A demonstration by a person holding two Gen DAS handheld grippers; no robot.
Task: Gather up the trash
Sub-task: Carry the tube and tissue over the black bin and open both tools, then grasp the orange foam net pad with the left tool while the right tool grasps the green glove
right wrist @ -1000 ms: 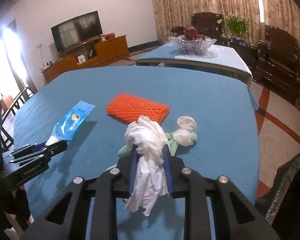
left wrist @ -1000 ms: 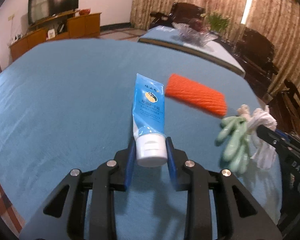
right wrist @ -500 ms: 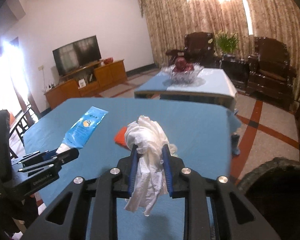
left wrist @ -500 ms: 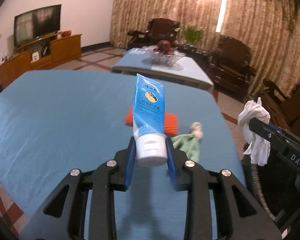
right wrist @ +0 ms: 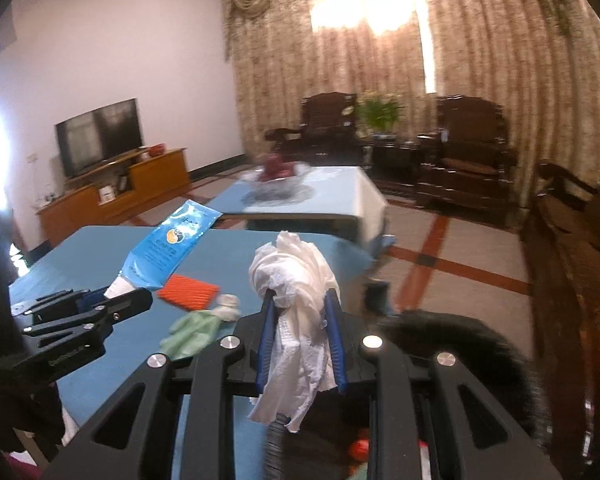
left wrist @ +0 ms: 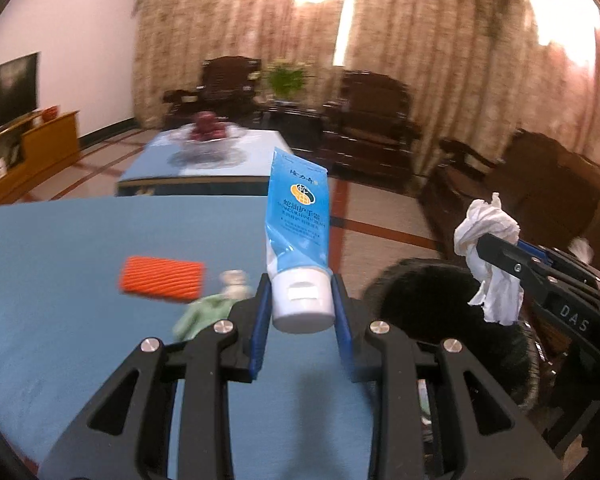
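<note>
The left tongs point(left wrist: 302, 306) grip a blue tube point(left wrist: 298, 224) by its white cap end, the flat tail pointing up and away. The right tongs point(right wrist: 300, 316) are clamped on a crumpled white tissue point(right wrist: 294, 276) that hangs down between their blue pads. Just below and ahead of the right tongs gapes a dark trash bin point(right wrist: 460, 344) beside the counter's near corner, with some red and green bits inside. To the left of both tongs, on the blue counter point(left wrist: 60, 280), lie a pale green glove point(left wrist: 198, 314) with a white wad point(left wrist: 234, 280) touching it, and just past them an orange ribbed pad point(left wrist: 162, 280). The counter's far edge runs right behind these; beyond it is open tiled floor point(right wrist: 452, 248), then a low table with a fruit bowl point(right wrist: 276, 176), dark armchairs point(right wrist: 468, 160) and curtains point(right wrist: 500, 60)
</note>
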